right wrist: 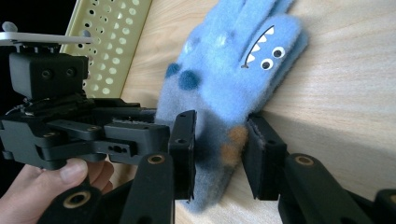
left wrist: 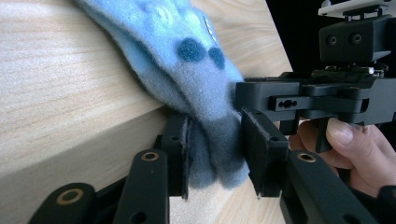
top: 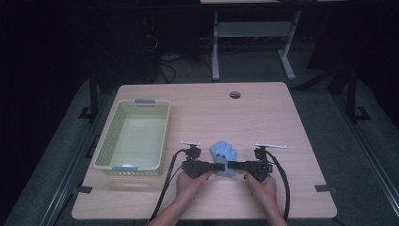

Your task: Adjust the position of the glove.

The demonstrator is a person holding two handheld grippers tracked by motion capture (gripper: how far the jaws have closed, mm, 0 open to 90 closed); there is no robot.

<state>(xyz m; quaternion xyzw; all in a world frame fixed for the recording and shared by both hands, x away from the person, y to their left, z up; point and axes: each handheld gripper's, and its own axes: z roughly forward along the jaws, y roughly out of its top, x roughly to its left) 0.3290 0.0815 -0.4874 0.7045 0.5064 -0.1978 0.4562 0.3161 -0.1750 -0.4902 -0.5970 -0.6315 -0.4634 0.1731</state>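
Pale wood table (top: 282, 122) under dim light, a yellow basket (top: 133, 136) at its left. Between our hands lies the blue fuzzy glove (top: 224, 157), near the front edge. Our left gripper (top: 212, 167) has its jaws narrowed around the cuff, pads touching the fleece; our right gripper (top: 235, 165) likewise brackets the cuff from the opposite side, one pad barely clear. To do this well, we squeeze evenly on both layers, then lift together. How firmly either pair bites is hard to judge; the cuff's underside stays hidden.
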